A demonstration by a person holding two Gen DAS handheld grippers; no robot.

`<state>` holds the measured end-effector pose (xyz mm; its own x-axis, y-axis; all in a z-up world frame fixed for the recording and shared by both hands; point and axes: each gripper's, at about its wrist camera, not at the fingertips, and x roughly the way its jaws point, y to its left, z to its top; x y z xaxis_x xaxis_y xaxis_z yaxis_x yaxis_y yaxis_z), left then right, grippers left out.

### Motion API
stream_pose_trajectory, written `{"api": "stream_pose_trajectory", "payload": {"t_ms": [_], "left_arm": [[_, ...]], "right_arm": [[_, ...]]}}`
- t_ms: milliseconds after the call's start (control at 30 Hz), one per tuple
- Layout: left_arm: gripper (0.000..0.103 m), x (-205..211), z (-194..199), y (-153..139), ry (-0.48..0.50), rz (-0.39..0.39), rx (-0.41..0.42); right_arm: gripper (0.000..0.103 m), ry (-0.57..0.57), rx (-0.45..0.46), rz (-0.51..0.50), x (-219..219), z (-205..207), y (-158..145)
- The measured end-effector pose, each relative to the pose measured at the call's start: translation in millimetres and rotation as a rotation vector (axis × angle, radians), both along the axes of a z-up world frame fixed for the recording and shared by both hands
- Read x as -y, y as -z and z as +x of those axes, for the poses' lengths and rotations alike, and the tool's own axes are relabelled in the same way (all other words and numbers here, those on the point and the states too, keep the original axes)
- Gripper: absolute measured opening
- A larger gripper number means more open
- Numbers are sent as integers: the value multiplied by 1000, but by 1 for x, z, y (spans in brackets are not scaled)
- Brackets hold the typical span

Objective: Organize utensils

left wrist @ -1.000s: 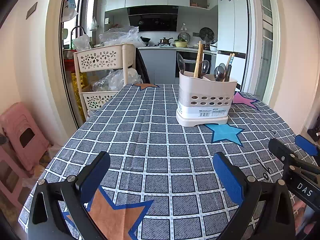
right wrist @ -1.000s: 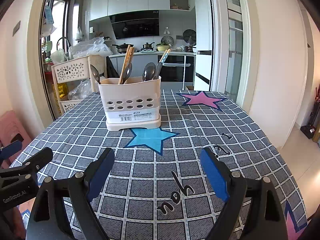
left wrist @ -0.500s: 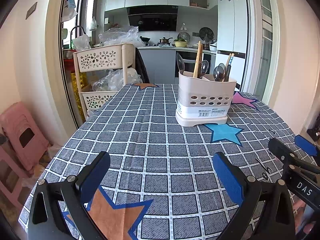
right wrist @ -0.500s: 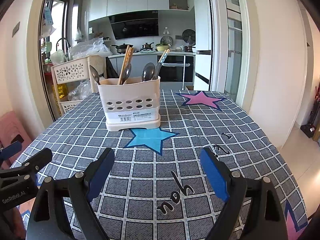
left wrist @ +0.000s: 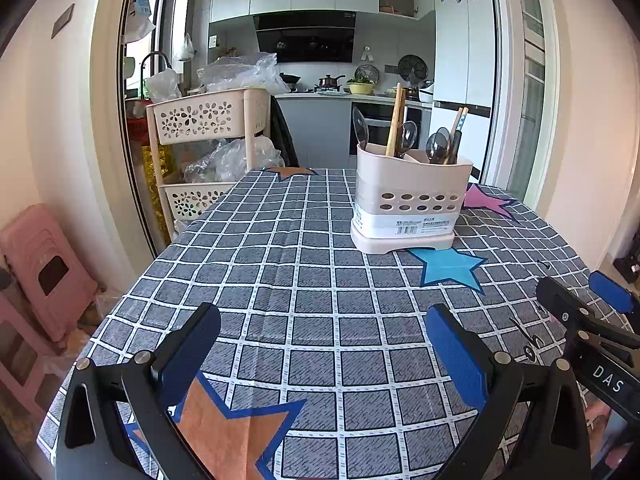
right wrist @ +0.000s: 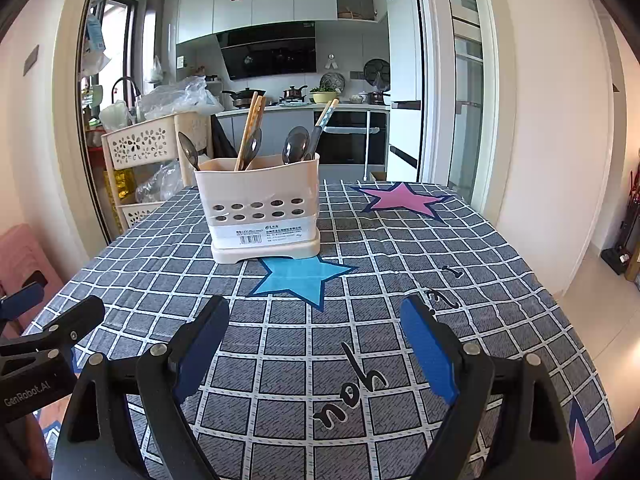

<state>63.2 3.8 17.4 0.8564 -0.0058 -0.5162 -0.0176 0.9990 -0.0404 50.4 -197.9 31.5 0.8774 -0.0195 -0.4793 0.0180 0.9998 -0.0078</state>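
A cream utensil holder (left wrist: 410,200) stands on the checked tablecloth (left wrist: 312,280), toward the table's far side; it also shows in the right wrist view (right wrist: 262,208). It holds wooden chopsticks (left wrist: 395,120), several metal spoons (left wrist: 436,146) and patterned chopsticks (right wrist: 325,118). My left gripper (left wrist: 322,338) is open and empty, low over the near table, well short of the holder. My right gripper (right wrist: 314,328) is open and empty, near the blue star (right wrist: 302,276). Each gripper shows at the edge of the other's view.
A cream tiered basket cart (left wrist: 208,148) with plastic bags stands off the table's far left. Pink stools (left wrist: 44,272) stand on the floor at left. A kitchen counter and oven lie beyond. The table's right edge drops to the floor (right wrist: 600,280).
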Motion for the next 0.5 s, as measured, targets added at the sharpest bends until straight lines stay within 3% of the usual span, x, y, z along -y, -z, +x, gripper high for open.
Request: {"api": "stream_pose_trajectory", "payload": {"t_ms": [500], "left_arm": [[103, 0, 1, -1, 4, 0, 1]], "right_arm": [[90, -1, 3, 2, -1, 0, -2]]}}
